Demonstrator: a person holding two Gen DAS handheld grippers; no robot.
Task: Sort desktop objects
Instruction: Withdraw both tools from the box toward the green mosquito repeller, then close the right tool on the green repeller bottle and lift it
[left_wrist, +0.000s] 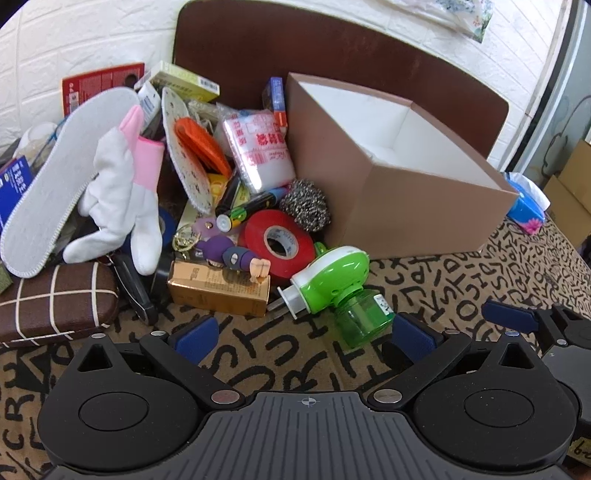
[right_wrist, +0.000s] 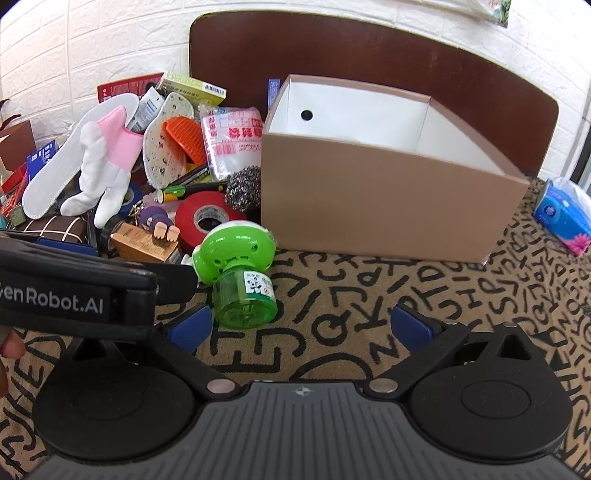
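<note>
A brown cardboard box (left_wrist: 402, 206) (right_wrist: 384, 214) with a white inside stands open on the letter-patterned cloth. Left of it lies a heap: a green mosquito-repellent plug-in (left_wrist: 332, 284) (right_wrist: 236, 273), a red tape roll (left_wrist: 277, 240) (right_wrist: 207, 219), a steel scourer (left_wrist: 306, 205) (right_wrist: 243, 188), a gold carton (left_wrist: 218, 291), a white and pink glove (left_wrist: 122, 184) (right_wrist: 105, 166) and a grey insole (left_wrist: 55, 177). My left gripper (left_wrist: 304, 338) is open and holds nothing, just short of the plug-in. My right gripper (right_wrist: 301, 326) is open too, with the plug-in beside its left finger.
A blue tissue pack (left_wrist: 526, 205) (right_wrist: 563, 218) lies right of the box. A brown checked case (left_wrist: 55, 302) sits at the heap's left front. A dark chair back (right_wrist: 369, 59) and a white brick wall stand behind. The left gripper's body (right_wrist: 74, 291) crosses the right wrist view.
</note>
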